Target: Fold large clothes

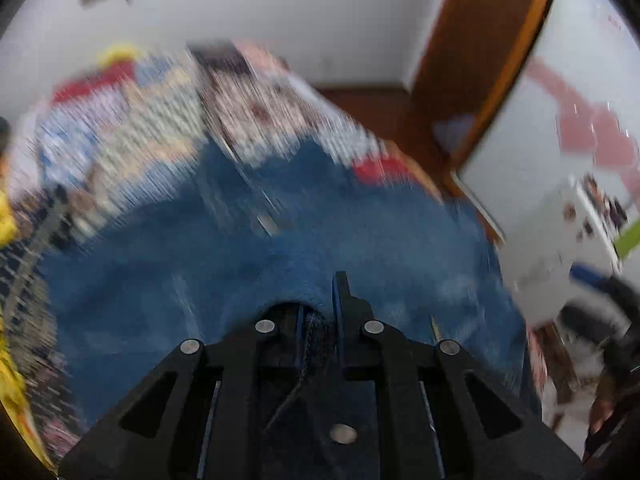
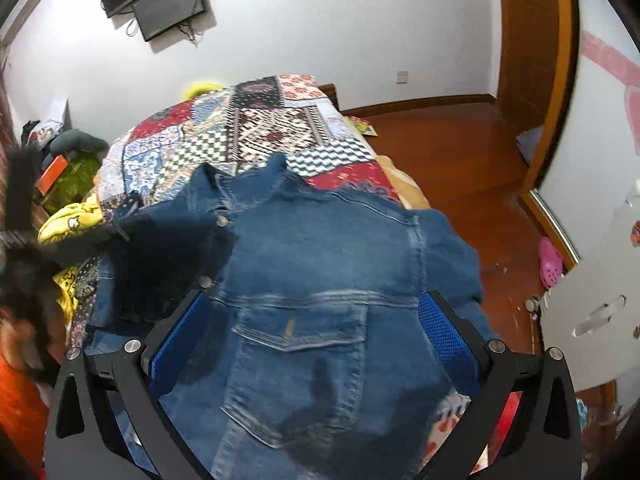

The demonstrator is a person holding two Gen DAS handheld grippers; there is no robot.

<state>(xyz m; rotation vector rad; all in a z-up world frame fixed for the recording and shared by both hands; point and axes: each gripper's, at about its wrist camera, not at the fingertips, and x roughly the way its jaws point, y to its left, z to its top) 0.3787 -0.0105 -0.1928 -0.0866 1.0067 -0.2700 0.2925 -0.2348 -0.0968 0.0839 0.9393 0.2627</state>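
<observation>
Spreading across the near end of one bed (image 2: pixel 256 128), under a patchwork cover of red, blue and black-and-white squares: one blue denim jacket (image 2: pixel 320 264), collar toward the far wall, stitched chest pocket with pointed flap nearest the camera, one metal button below the collar, faded bands along the seams. Lying mostly flat in the right wrist view, sleeve drooping over the bed's edge on the door side. Sharp only in that view: two dark screens (image 2: pixel 160 0) mounted on the wall beyond the bed, one wooden door (image 2: pixel 528 40) to the right of the bed, polished wooden floor (image 2: pixel 440 152) beside it, one yellow printed cloth (image 2: pixel 76 216) at the bed's left edge, one pink clog (image 2: pixel 550 262) on the floor well to the right of the bed. Smeared with motion in the left wrist view: same bed cover, same door, same denim, no pocket or button readable.

Left gripper (image 1: pixel 320 320): jaws together, clamped on a bunched fold of the jacket, dark frayed threads trailing down between the black fingers. Right gripper (image 2: pixel 316 320): jaws wide apart, blue mesh pads on either side of the pocket, over the denim, nothing pinched; contact with the cloth cannot be told.
</observation>
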